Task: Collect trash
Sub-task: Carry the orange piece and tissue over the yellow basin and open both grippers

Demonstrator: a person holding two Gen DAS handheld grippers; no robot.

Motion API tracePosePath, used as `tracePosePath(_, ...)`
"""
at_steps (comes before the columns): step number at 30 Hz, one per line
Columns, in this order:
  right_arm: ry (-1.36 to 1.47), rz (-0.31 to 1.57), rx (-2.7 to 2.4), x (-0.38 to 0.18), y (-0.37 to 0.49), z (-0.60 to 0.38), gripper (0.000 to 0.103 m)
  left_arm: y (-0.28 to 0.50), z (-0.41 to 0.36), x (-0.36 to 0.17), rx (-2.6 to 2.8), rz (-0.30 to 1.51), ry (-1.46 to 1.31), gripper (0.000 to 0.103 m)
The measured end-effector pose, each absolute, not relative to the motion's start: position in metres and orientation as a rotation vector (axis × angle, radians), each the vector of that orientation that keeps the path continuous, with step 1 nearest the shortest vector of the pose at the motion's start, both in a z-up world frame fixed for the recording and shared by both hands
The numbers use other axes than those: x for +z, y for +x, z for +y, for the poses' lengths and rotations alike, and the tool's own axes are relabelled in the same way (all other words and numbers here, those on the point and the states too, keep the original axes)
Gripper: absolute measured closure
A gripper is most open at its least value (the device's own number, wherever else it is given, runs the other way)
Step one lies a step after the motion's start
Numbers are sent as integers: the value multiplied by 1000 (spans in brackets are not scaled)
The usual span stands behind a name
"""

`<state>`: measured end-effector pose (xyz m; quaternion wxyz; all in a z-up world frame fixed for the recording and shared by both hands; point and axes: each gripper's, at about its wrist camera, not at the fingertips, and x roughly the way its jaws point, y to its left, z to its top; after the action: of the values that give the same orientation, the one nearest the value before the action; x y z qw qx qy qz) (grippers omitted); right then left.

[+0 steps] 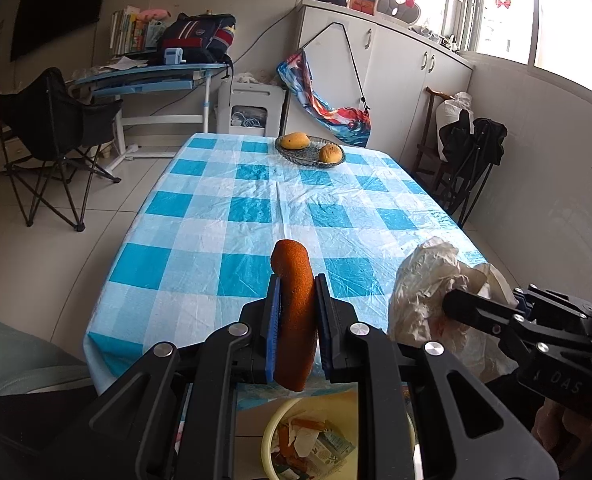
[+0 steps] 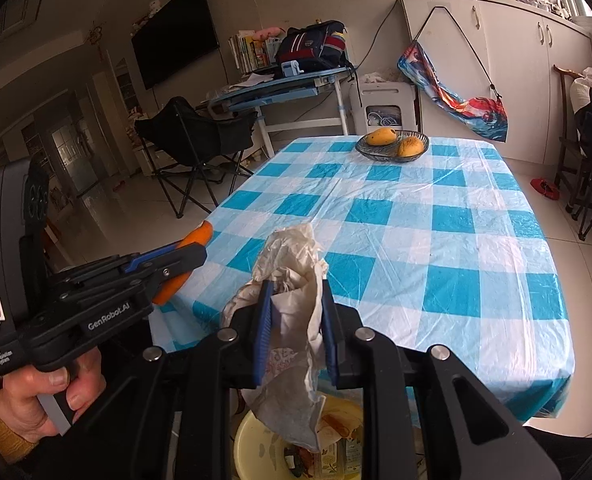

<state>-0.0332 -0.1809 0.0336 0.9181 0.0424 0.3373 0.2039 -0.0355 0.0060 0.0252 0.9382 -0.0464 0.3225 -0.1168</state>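
Observation:
My left gripper (image 1: 298, 280) is shut on a long orange peel (image 1: 294, 312), held above the near edge of the checked table (image 1: 224, 216). My right gripper (image 2: 296, 286) is shut on a crumpled white tissue (image 2: 292, 276), whose loose end hangs down between the fingers. Below both, a yellow bin (image 1: 270, 436) on the floor holds wrappers and scraps; in the right wrist view the yellow bin (image 2: 252, 440) shows under the tissue. Each gripper appears in the other's view: the right gripper (image 1: 452, 304) with the tissue (image 1: 428, 276), the left gripper (image 2: 200, 256) with the peel (image 2: 198, 236).
A glass dish (image 1: 310, 156) with two mangoes stands at the table's far end. A black folding chair (image 1: 52, 120) stands left of the table, dark folded chairs (image 1: 472, 152) right of it. A hand (image 2: 36, 400) holds the left gripper's handle.

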Motion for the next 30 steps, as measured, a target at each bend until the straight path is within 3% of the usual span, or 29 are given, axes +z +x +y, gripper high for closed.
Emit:
tracePosePath(9,133,683,388,35,-73,-199,80,-64,8,29,-253,640,-119,87)
tracePosePath(30,137,706,398,23,-78,-194,80,-100,-1,26,-287,654,-109,87)
